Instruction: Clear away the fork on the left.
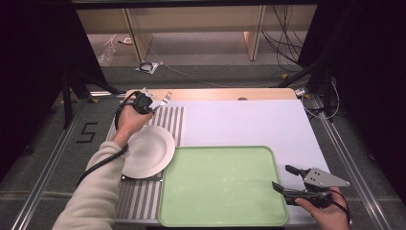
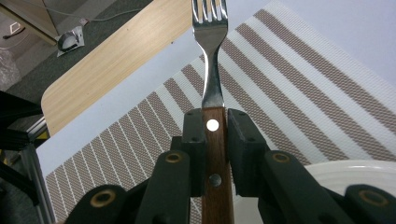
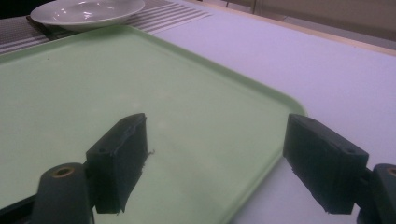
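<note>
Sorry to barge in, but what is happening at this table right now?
A person is working with a handheld gripper in each hand. The left gripper is shut on the wooden handle of a fork, held above the striped placemat beside a white plate. The right gripper waits open over the right edge of the green tray, holding nothing.

Your left gripper (image 2: 214,135) has the fork (image 2: 211,70) clamped between its jaws by the handle, tines pointing ahead, over the striped placemat (image 2: 299,93). The plate (image 1: 148,151) lies on that mat, just below and to the right of this gripper. Your right gripper (image 3: 215,163) straddles the near corner of the tray (image 3: 70,93); the plate sits beyond the tray's far edge.
</note>
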Available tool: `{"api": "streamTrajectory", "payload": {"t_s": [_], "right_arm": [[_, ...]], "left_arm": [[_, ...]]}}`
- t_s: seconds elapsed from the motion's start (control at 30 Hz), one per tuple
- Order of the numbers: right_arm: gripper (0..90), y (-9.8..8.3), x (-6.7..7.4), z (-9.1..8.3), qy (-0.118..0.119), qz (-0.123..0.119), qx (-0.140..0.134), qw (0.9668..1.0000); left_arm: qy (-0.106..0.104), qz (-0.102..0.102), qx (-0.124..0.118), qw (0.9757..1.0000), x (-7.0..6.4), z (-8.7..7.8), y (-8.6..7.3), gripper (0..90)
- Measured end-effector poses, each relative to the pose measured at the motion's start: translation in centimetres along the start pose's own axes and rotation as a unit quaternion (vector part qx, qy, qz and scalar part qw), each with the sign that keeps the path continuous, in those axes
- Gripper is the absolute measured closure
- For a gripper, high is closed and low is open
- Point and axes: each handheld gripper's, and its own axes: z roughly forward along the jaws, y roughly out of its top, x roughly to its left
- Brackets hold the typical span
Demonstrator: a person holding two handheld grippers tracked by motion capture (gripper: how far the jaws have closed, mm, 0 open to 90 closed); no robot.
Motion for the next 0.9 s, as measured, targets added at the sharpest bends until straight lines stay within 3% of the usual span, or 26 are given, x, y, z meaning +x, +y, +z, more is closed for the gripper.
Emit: {"api": "streamTrajectory", "payload": {"t_s": [0.4, 0.73, 0.9], "right_arm": [[23.0, 0.0, 0.0, 0.0, -0.001, 0.000, -0.002, 1.0000], [23.0, 0.0, 0.0, 0.0, -0.002, 0.001, -0.003, 1.0000], [23.0, 0.1, 0.0, -0.2, -0.004, -0.001, 0.001, 1.0000]], "left_arm": [[-0.008, -0.012, -0.028, 0.9995, -2.3, -2.3, -1.5, 77.4], [-0.013, -0.002, -0.052, 0.9986, -4.8, -4.0, -1.7, 77.3], [-0.013, -0.010, -0.063, 0.9979, -5.9, -4.9, -2.0, 77.3]]}}
